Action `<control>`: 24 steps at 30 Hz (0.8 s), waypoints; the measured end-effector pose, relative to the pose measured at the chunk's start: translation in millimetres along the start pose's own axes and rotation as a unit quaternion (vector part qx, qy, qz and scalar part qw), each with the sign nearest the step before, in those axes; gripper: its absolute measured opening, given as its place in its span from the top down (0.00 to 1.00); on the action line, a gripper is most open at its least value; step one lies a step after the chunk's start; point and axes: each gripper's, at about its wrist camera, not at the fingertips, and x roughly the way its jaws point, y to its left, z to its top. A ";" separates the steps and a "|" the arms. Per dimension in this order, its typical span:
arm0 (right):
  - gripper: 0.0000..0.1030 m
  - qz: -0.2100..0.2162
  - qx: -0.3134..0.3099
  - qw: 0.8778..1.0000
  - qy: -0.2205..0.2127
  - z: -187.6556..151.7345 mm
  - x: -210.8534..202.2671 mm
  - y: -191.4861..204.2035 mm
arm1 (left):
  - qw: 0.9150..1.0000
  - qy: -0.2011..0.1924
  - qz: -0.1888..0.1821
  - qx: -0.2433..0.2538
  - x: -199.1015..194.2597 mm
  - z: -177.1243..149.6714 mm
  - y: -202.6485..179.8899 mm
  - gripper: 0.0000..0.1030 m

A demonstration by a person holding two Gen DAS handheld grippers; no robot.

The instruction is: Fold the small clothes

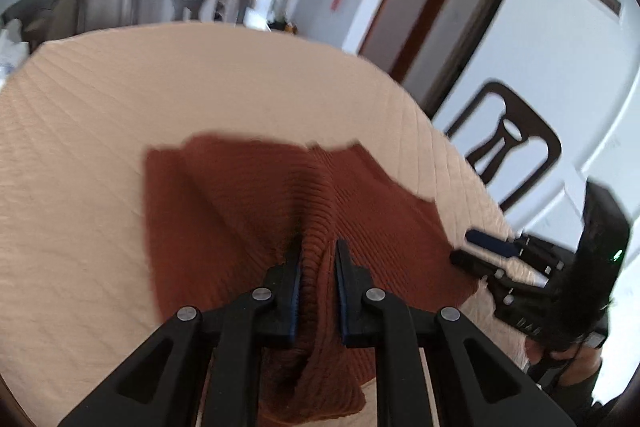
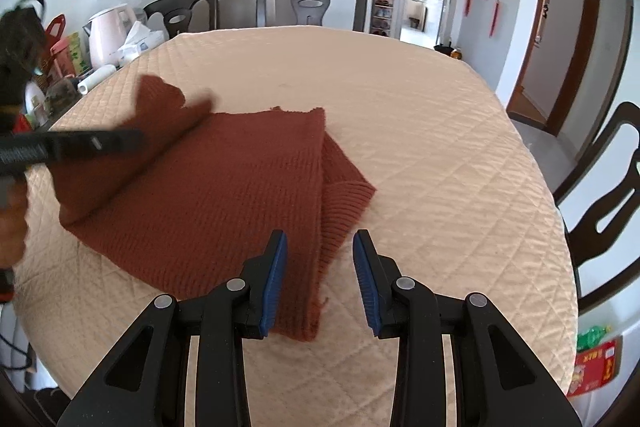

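Note:
A rust-brown ribbed knit garment (image 2: 224, 187) lies partly folded on the quilted beige table cover (image 2: 440, 147). My left gripper (image 1: 318, 259) is shut on a bunched fold of the garment (image 1: 256, 195) and holds that part lifted off the table. In the right wrist view the left gripper (image 2: 100, 143) shows at the left, blurred, with cloth hanging from it. My right gripper (image 2: 320, 251) is open and empty, low over the garment's near right edge and ribbed cuff (image 2: 344, 203). In the left wrist view it (image 1: 464, 247) sits at the garment's right edge.
Dark chairs stand around the table: one at the far side (image 2: 310, 3), one at the right (image 2: 612, 187). A pink kettle (image 2: 108, 31), tissues and clutter stand off the table's left edge. A doorway (image 2: 560, 43) is at the right.

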 end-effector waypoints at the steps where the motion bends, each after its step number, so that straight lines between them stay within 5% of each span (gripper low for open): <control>1: 0.66 0.000 0.000 1.000 -0.001 0.2 -0.3 -0.4 | 1.000 -0.001 -0.002 0.008 1.7 -2.2 -3.6 0.83; 9: 0.66 0.005 -0.003 1.000 -0.010 5.9 -3.1 2.8 | 0.998 -0.032 -0.039 0.027 -34.2 -3.2 -13.7 0.76; 15: 0.66 0.027 -0.015 0.999 -0.018 13.3 -2.7 15.9 | 0.997 -0.082 0.013 0.007 -71.8 -4.4 15.4 0.69; 19: 0.66 0.076 0.008 0.997 -0.016 19.0 2.1 19.6 | 0.995 -0.080 0.063 -0.013 -70.7 -14.2 42.4 0.69; 24: 0.65 0.193 0.090 0.977 0.002 29.5 16.7 17.9 | 0.996 -0.052 0.067 -0.035 -56.1 -34.0 63.0 0.69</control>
